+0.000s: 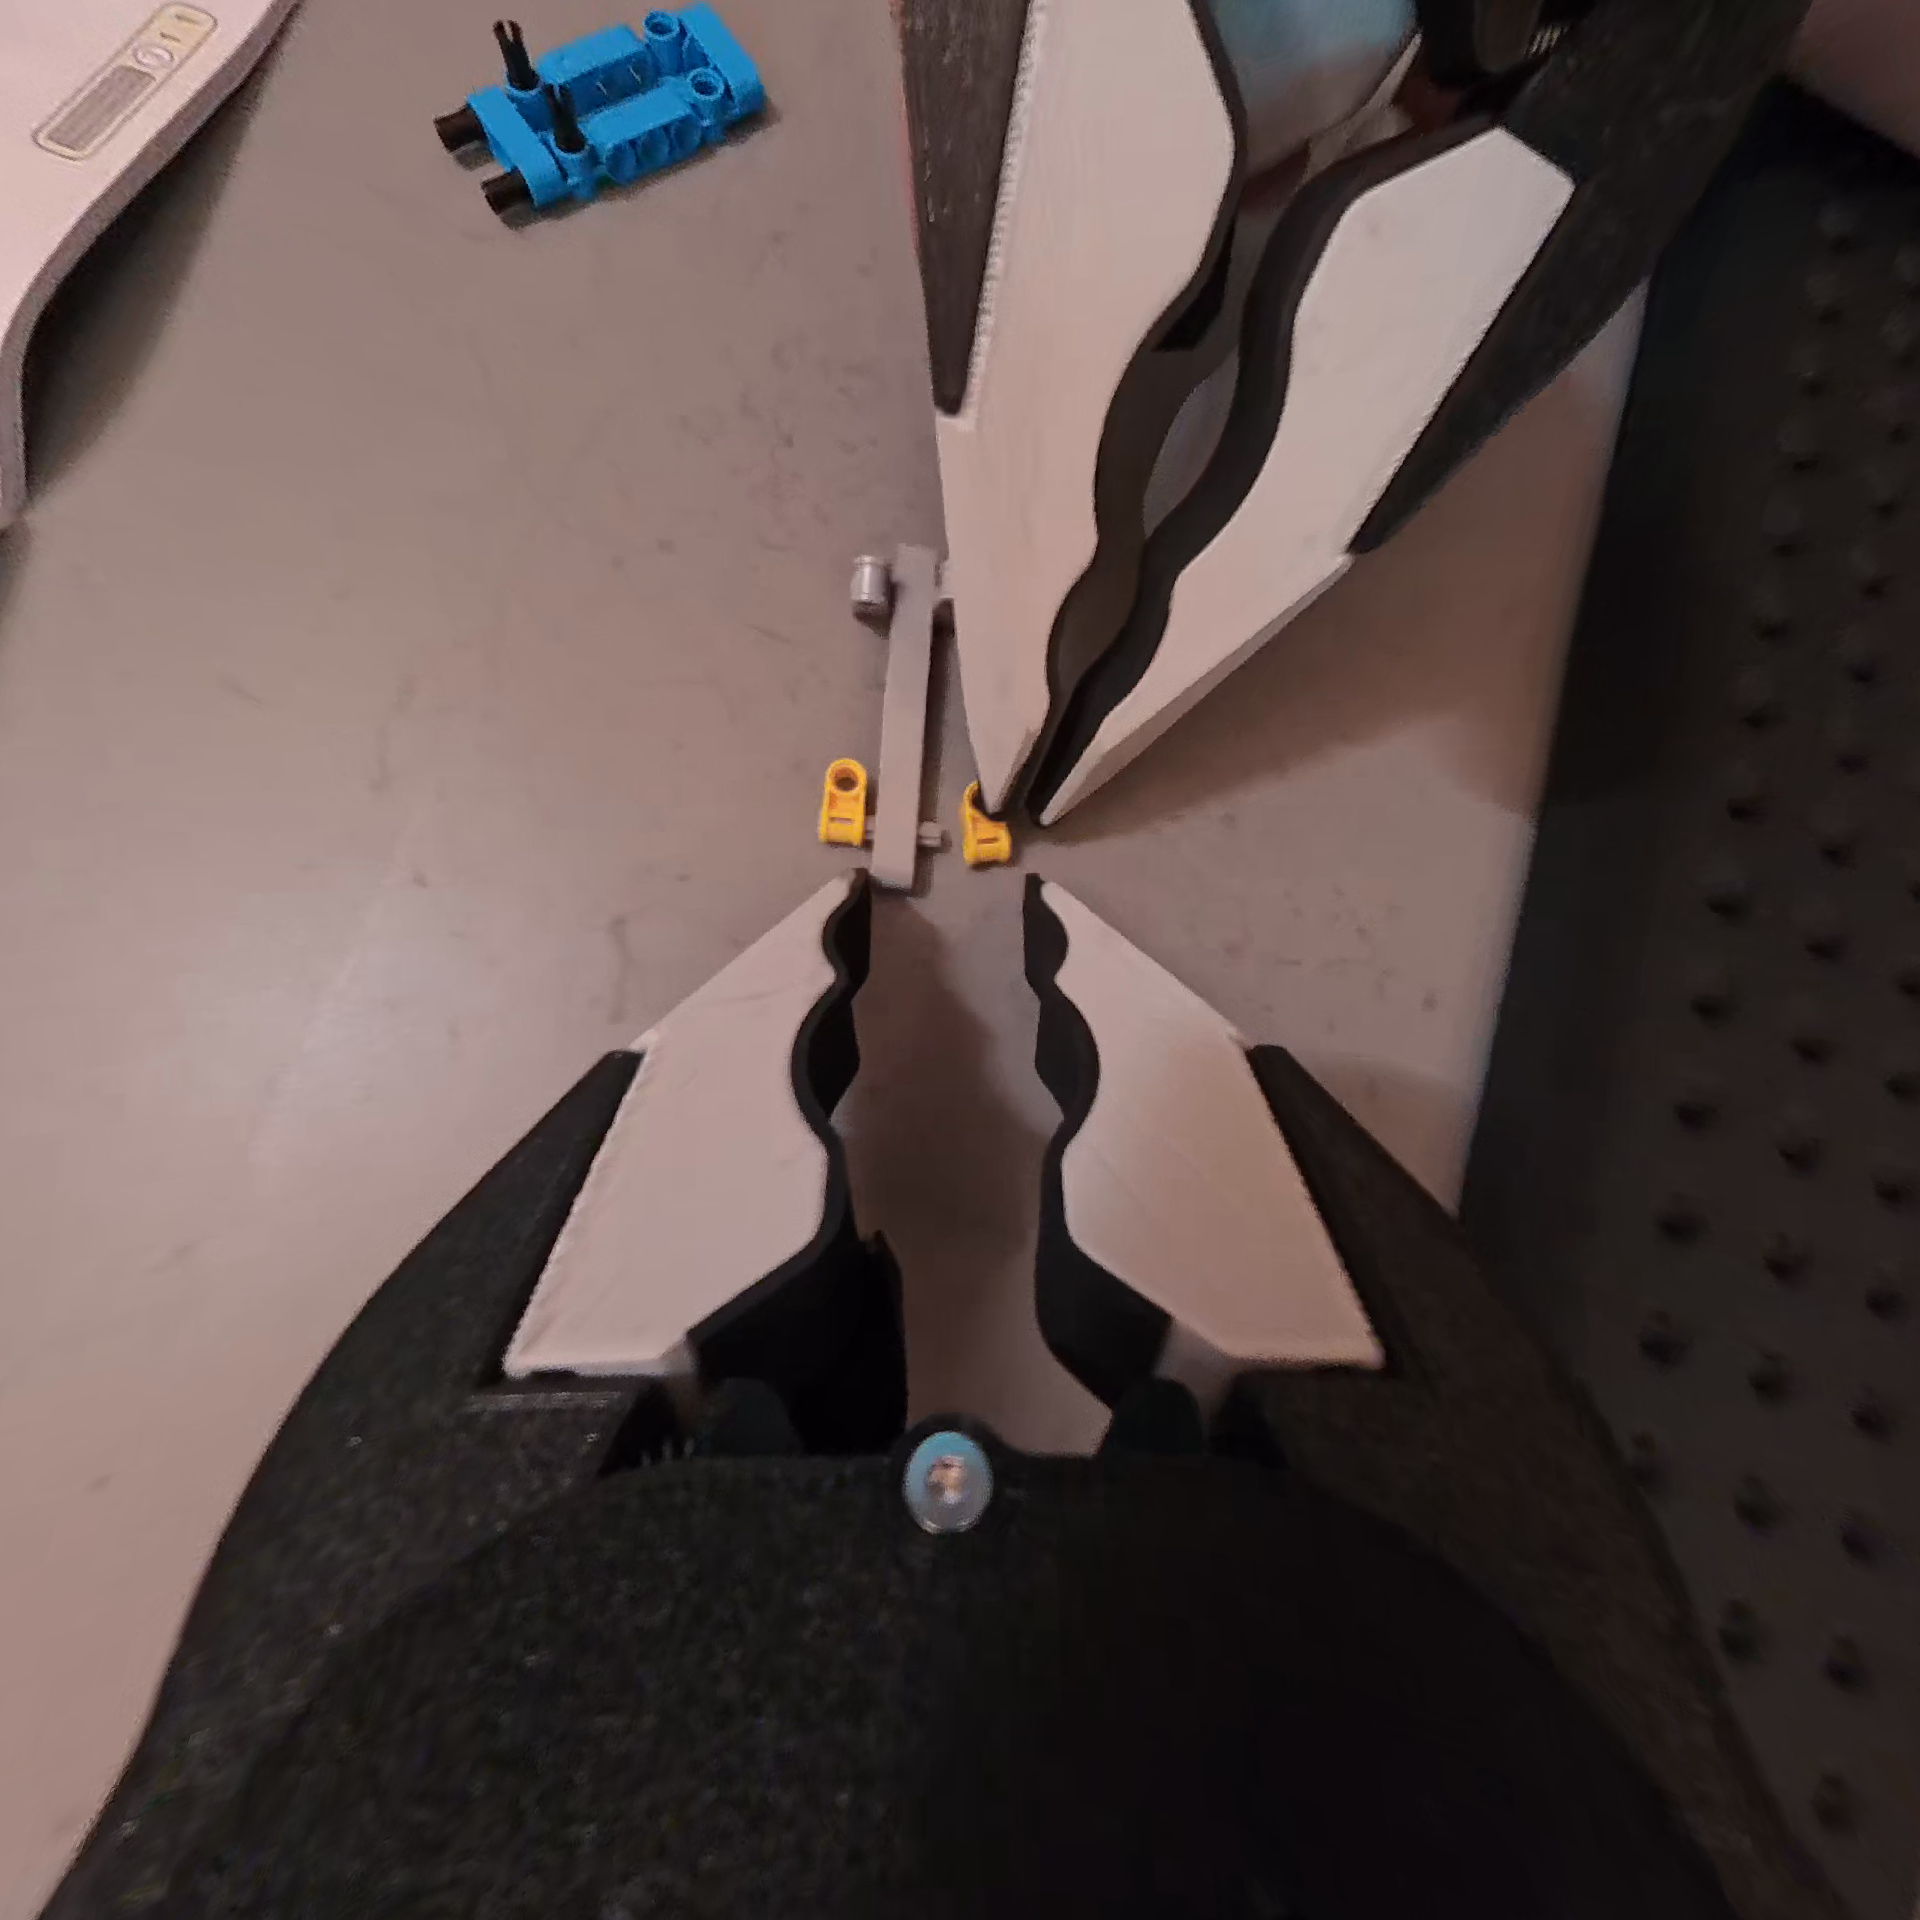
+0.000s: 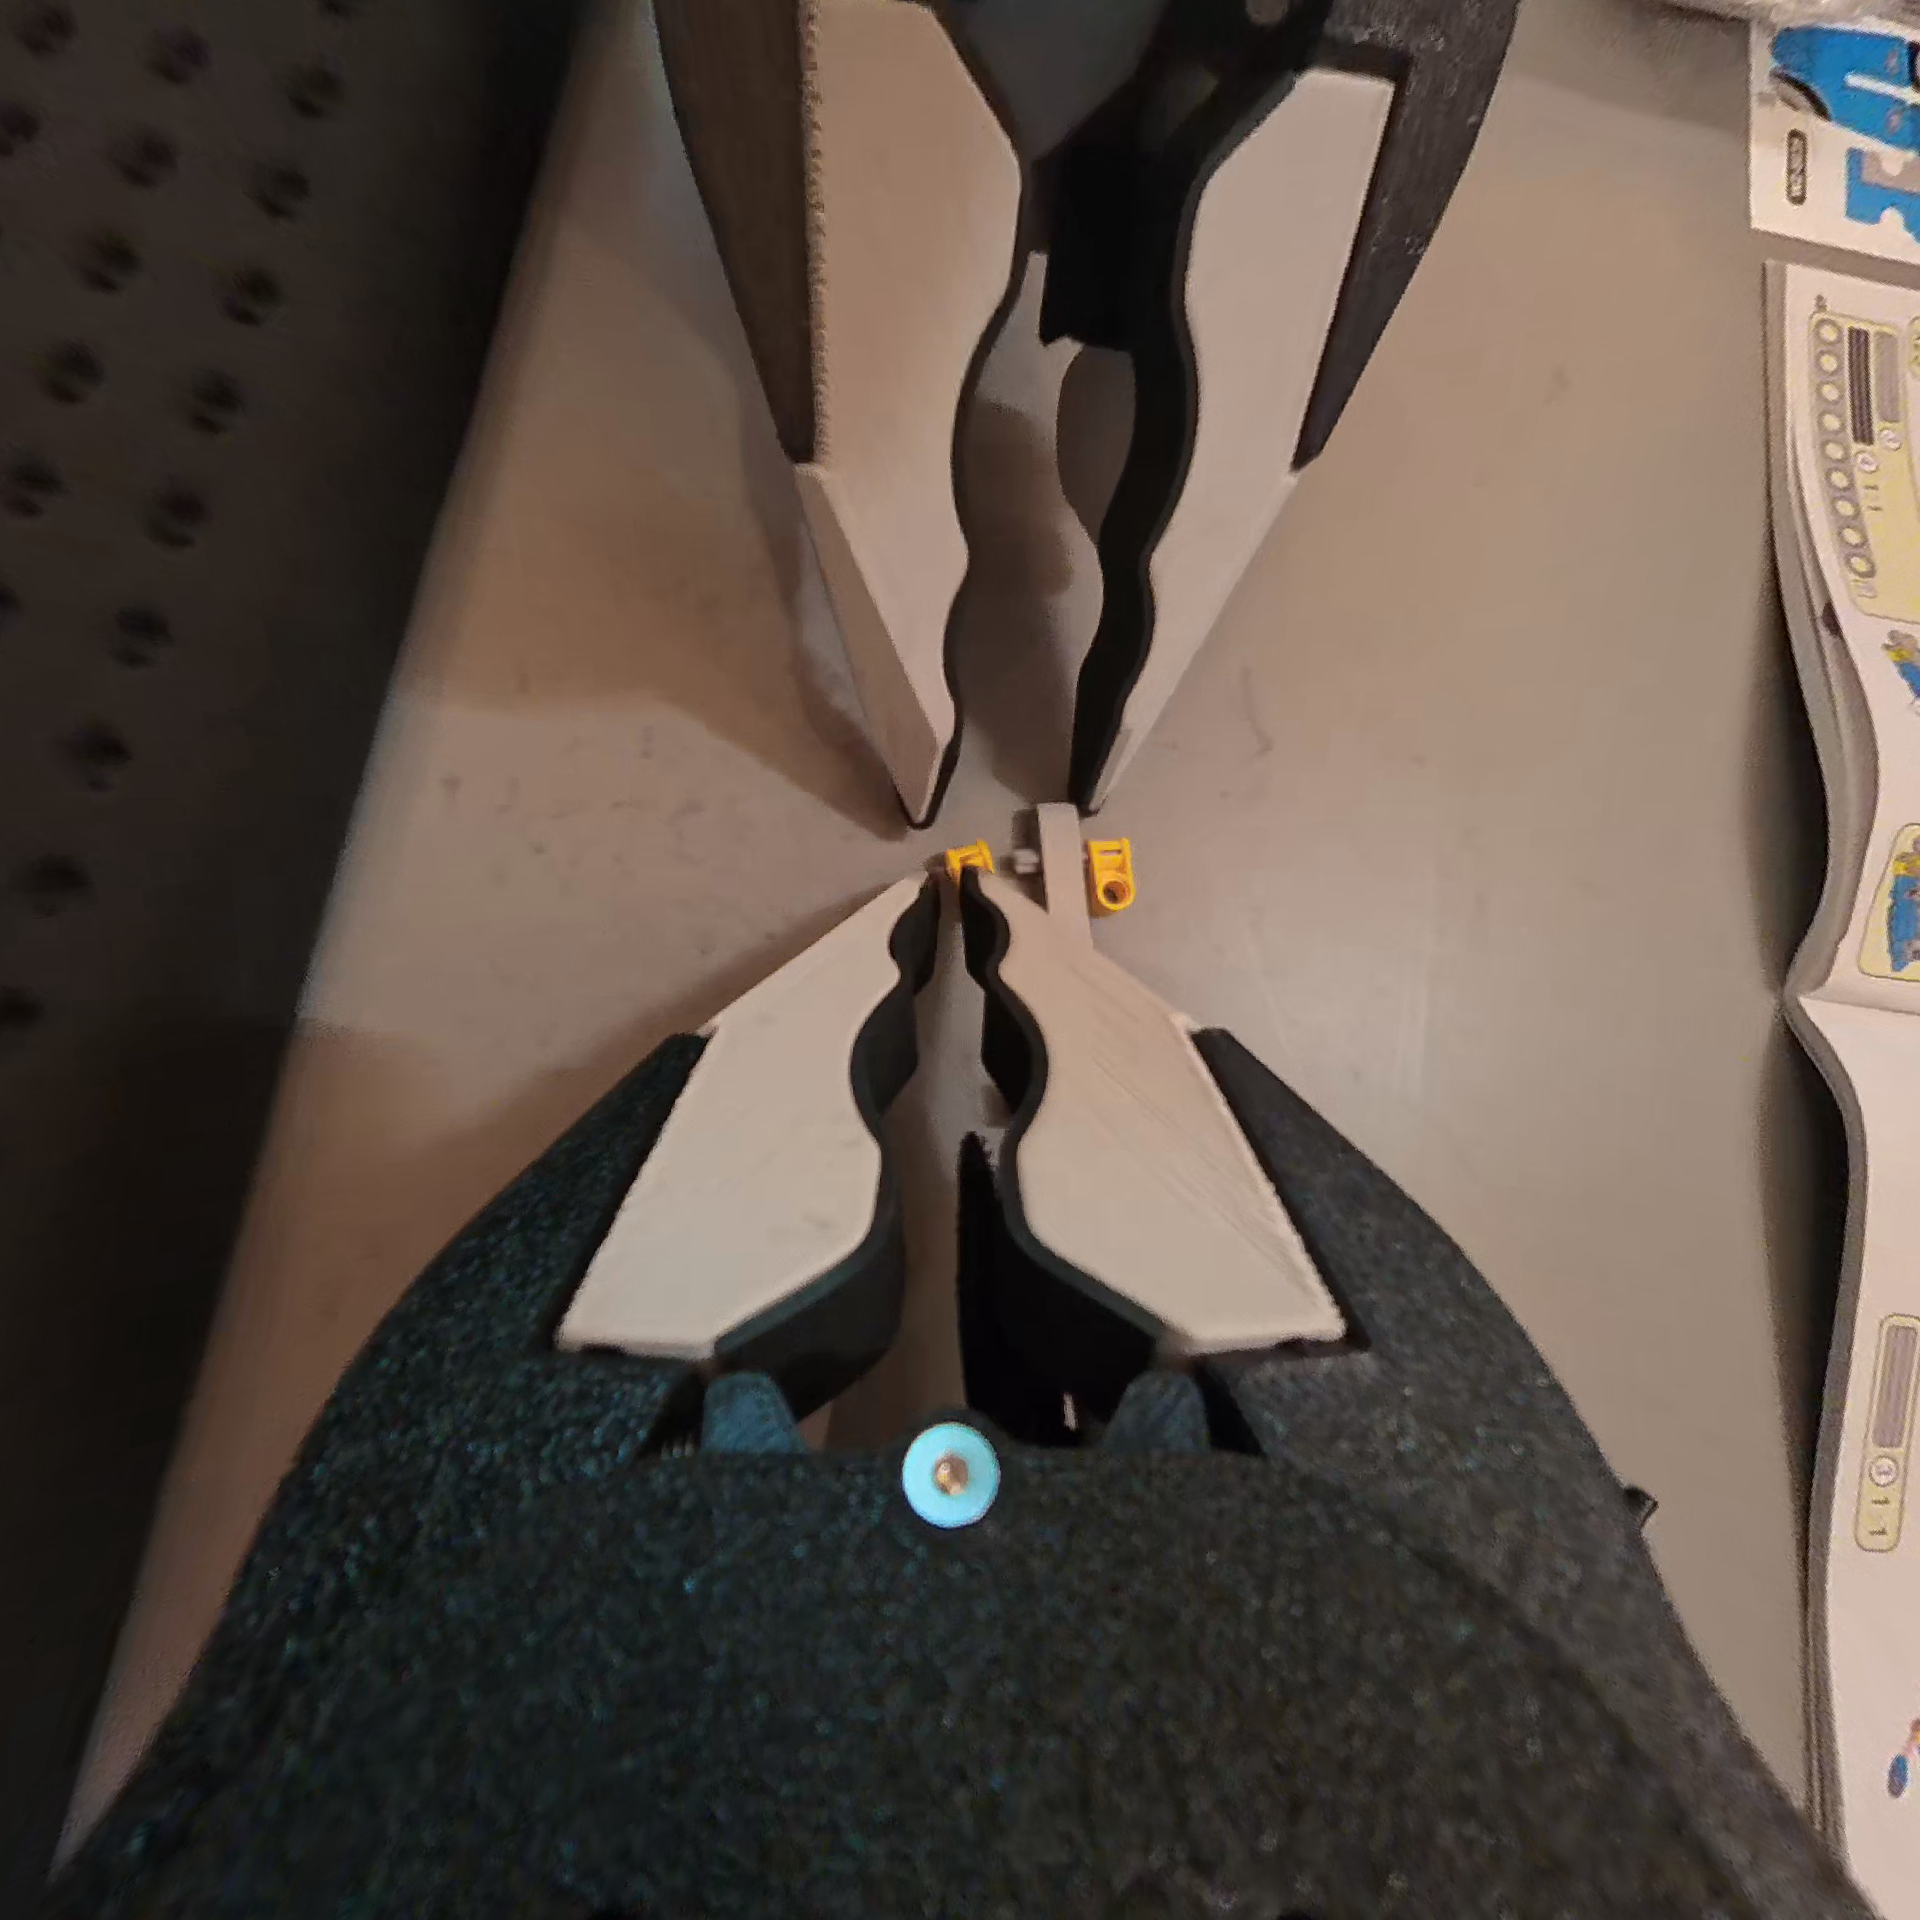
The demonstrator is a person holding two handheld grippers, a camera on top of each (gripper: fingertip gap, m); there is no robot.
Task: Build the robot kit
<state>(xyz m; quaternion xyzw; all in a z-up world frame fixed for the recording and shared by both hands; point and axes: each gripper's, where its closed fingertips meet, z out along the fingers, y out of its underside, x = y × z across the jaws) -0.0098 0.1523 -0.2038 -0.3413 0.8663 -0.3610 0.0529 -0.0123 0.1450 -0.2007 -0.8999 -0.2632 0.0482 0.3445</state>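
While pinching, right gripper faces left gripper.

Two black-speckled claw bodies, pale grey wavy fingers edged in black rubber, one pale-blue-washered screw each.

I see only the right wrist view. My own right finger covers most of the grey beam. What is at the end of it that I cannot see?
Observer: In the left wrist view the grey beam lies flat, and a small grey bush sticks out from the side of its far end.
Operator: Does any other part lie beyond that end?
Observer: Yes. A blue brick assembly with black pins lies farther off, apart from the beam.
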